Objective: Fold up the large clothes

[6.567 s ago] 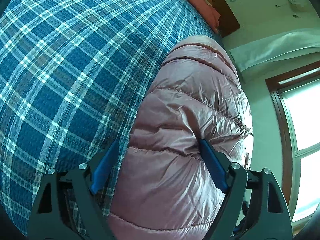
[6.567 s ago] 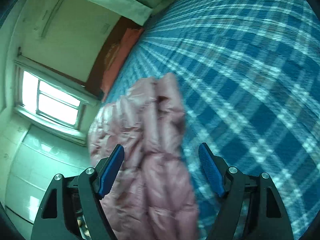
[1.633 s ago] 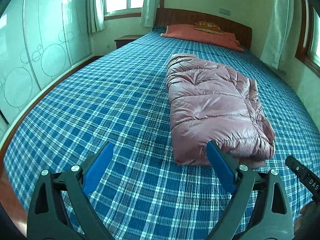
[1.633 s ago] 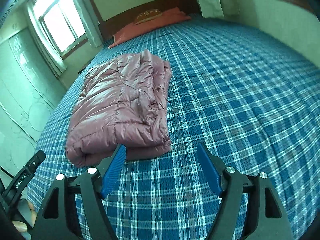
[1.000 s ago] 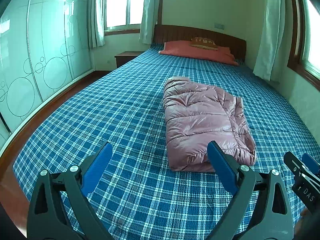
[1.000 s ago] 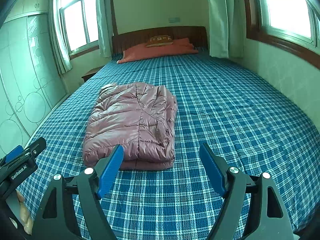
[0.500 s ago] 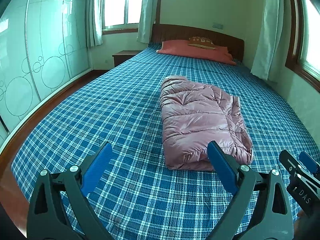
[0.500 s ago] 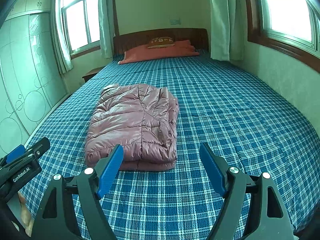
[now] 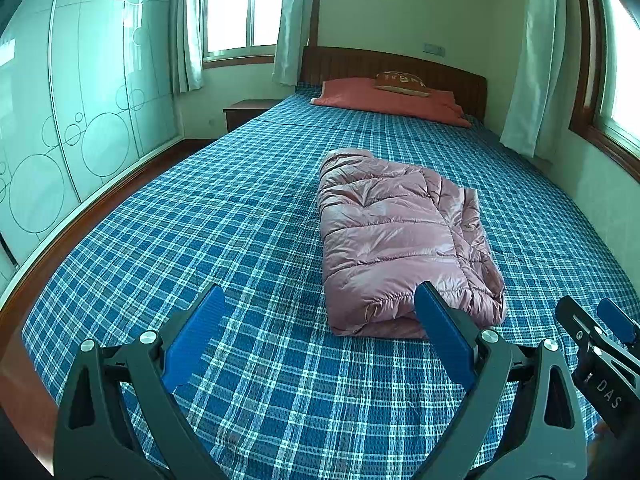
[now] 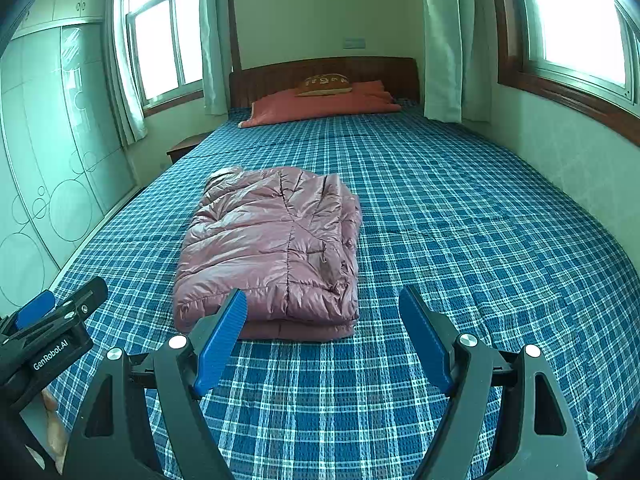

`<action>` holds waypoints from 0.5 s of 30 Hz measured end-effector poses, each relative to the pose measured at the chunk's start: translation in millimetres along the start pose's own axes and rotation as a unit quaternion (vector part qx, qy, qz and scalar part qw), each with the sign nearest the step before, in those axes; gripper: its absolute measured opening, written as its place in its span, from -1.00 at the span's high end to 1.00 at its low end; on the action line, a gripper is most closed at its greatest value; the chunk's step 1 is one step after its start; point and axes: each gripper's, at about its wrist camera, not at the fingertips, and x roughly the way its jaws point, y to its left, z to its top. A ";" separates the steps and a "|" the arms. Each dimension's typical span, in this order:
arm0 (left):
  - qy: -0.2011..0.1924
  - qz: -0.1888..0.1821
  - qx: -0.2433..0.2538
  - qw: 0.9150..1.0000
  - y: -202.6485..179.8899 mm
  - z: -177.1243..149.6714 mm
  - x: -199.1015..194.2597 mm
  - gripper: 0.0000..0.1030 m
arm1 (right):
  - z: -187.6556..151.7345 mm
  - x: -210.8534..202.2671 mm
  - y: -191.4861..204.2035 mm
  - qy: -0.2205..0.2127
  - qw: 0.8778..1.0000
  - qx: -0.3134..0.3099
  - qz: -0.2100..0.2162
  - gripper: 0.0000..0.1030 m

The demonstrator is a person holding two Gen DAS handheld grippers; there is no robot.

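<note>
1. A few seconds ago my left gripper (image 9: 318, 322) was right over the pink puffy jacket (image 9: 404, 236), with the puffy cloth between its blue fingers. Now it is pulled back to the near end of the bed, and the jacket lies out in front of it.
2. Back then my right gripper (image 10: 322, 320) was close to a lumpy, blurry jacket. Now the jacket (image 10: 272, 248) is a neat folded block.
3. In the last second nothing has changed. Both views look the same as half a second ago.
4. My left gripper is wide open and holds nothing. Its right finger (image 9: 444, 334) sits in front of the jacket's near edge in the picture. I cannot tell if it touches.
5. My right gripper is wide open too, and empty. I see only bedcover between its fingers.
6. The jacket lies flat in the middle of the bed, on the blue checked bedcover (image 10: 460, 216).
7. At the far end are an orange pillow (image 10: 320, 106), a small brown cushion (image 10: 324, 84) on top of it, and a dark wooden headboard (image 10: 280, 74).
8. On the left is a glass wardrobe with circles (image 9: 60, 120). A small wooden nightstand (image 9: 244, 114) stands by the far left corner.
9. There are windows with pale curtains (image 10: 440, 40) at the far left and on the right.
</note>
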 end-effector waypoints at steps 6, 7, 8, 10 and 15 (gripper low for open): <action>0.002 -0.002 0.001 1.000 -0.4 -1.1 0.8 -0.86 | -0.8 0.2 1.2 0.001 1.000 -0.003 0.002 -0.50; 0.002 -0.003 0.002 1.000 -0.4 -1.5 0.7 -0.85 | -1.0 0.3 1.5 0.001 1.000 -0.003 0.003 -0.50; 0.002 -0.003 0.002 1.000 -0.6 -1.5 0.7 -0.85 | -1.1 0.3 1.7 0.000 1.000 -0.003 0.002 -0.50; 0.002 -0.003 0.003 1.000 -0.9 -1.8 1.5 -0.85 | -1.1 0.4 1.8 0.001 1.000 -0.003 0.003 -0.50; 0.004 -0.004 0.003 1.000 -0.6 -2.4 3.0 -0.85 | -0.7 0.5 1.1 0.001 1.000 -0.004 0.004 -0.50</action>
